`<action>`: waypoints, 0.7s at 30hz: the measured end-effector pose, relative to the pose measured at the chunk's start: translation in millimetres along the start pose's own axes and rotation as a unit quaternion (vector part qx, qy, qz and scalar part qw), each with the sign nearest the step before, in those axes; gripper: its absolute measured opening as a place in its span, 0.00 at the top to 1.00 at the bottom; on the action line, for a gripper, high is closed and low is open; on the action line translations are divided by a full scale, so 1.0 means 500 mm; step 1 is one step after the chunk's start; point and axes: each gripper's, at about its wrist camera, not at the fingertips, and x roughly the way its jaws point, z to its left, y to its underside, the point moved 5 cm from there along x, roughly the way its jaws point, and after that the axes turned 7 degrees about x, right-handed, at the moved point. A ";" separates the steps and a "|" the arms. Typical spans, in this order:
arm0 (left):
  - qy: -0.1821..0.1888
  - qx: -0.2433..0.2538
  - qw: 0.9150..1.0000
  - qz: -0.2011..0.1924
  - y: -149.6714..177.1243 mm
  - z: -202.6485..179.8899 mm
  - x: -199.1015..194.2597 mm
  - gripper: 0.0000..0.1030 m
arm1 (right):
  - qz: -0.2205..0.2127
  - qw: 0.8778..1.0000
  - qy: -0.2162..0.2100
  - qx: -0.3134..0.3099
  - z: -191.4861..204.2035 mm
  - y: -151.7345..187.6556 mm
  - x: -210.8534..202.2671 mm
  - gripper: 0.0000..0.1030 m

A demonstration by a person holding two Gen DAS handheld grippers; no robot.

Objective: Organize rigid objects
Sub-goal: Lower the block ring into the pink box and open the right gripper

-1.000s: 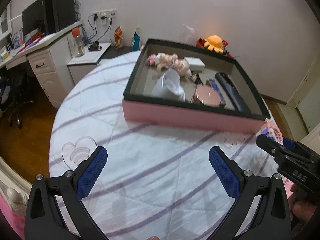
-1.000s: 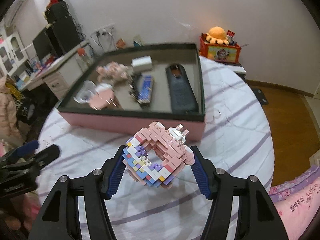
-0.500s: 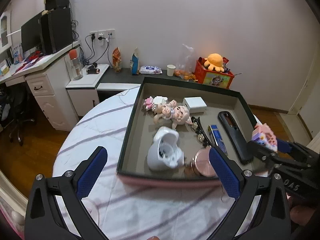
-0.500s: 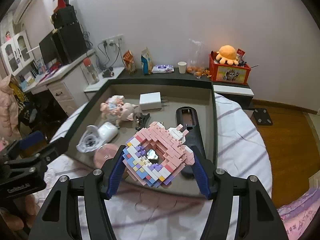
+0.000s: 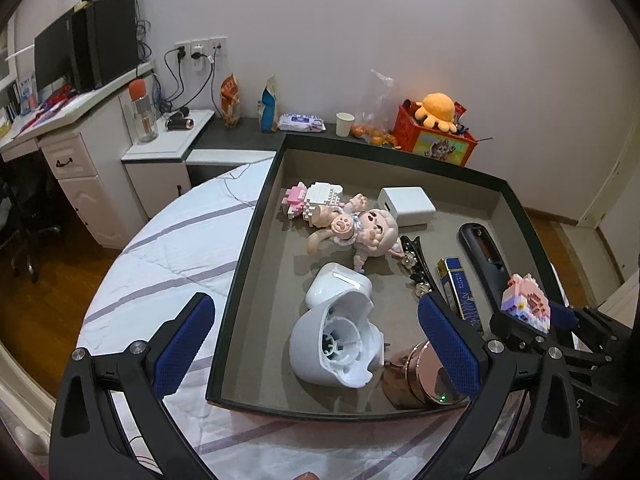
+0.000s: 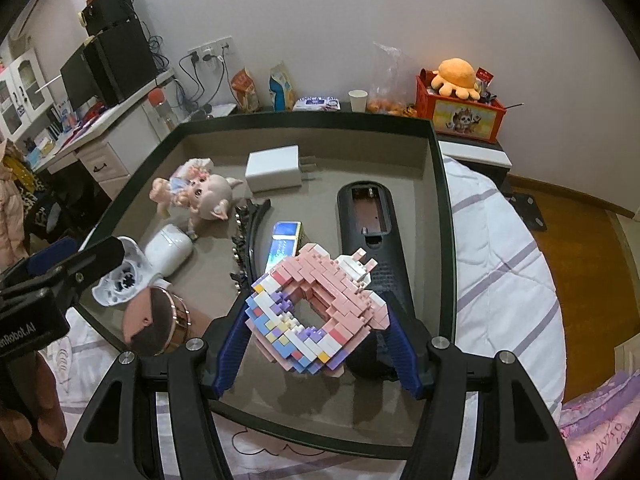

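Gripping a pink, white and pastel brick ring [image 6: 316, 312], right fingers [image 6: 232, 344] clamp its sides

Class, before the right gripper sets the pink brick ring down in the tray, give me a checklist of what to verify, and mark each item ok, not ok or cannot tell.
1. Right gripper clamps the brick ring on both sides: ok.
2. Ring is above the tray interior, not the bedspread: ok.
3. Spot straight below is free: not ok; the black remote and the blue lighter lie under it.
4. Bare tray floor nearby: ok, between remote and right wall.
5. Left gripper is open, empty and clear of the ring: ok.
6. Ring's height above the floor: cannot tell.
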 end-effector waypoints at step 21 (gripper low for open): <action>-0.007 -0.003 0.999 -0.037 0.020 0.008 -0.125 0.00 | -0.038 0.997 -0.045 0.043 0.016 0.013 -0.097 0.08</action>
